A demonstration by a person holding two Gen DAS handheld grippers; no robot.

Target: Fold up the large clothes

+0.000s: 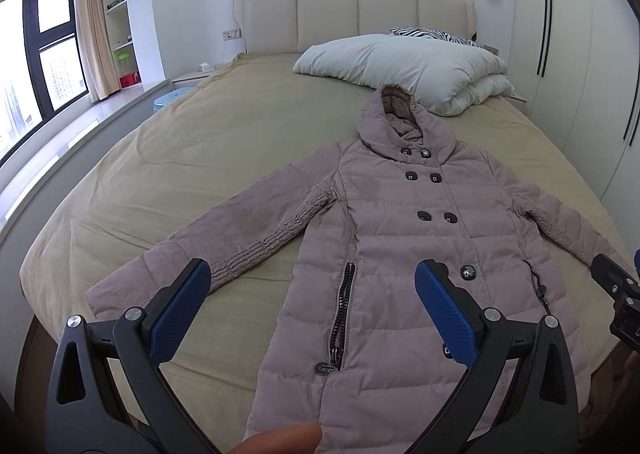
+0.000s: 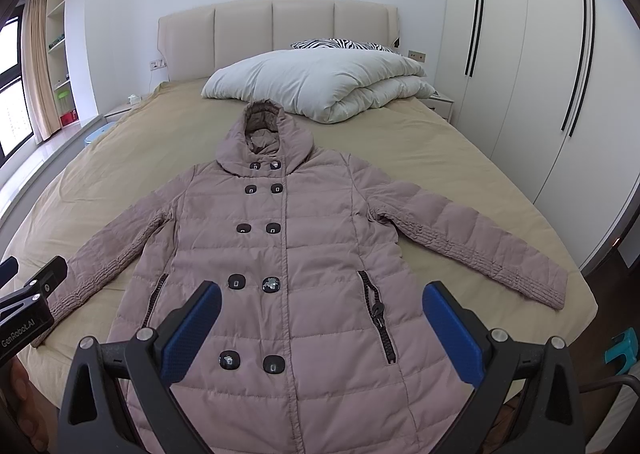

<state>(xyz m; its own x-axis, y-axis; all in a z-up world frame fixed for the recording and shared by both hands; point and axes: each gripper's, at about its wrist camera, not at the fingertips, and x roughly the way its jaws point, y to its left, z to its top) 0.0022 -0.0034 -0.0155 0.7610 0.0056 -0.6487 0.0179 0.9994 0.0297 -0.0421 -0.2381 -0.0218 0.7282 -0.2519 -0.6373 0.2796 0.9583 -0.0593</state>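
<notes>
Covering bed (image 2: 460,157), puffy coat (image 2: 288,254).

We see a bright room lit by soft daylight from the window (image 1: 38,49) at the upper left of the left wrist frame; its panes are blown out to near white. The sill below it carries a pale glare. The light falls evenly across the bed (image 1: 192,149), so shadows are faint: a soft one under the folded duvet (image 1: 404,65) and thin ones along the coat (image 1: 384,238). Both frames are sharp in the middle. We note strong fisheye bending: wardrobe doors (image 2: 520,65) curve at the right, and dark vignette fills the corners. A grey smudge hangs on the wall at the upper right of the left wrist frame. The blue fingers (image 2: 192,334) look slightly soft.
</notes>
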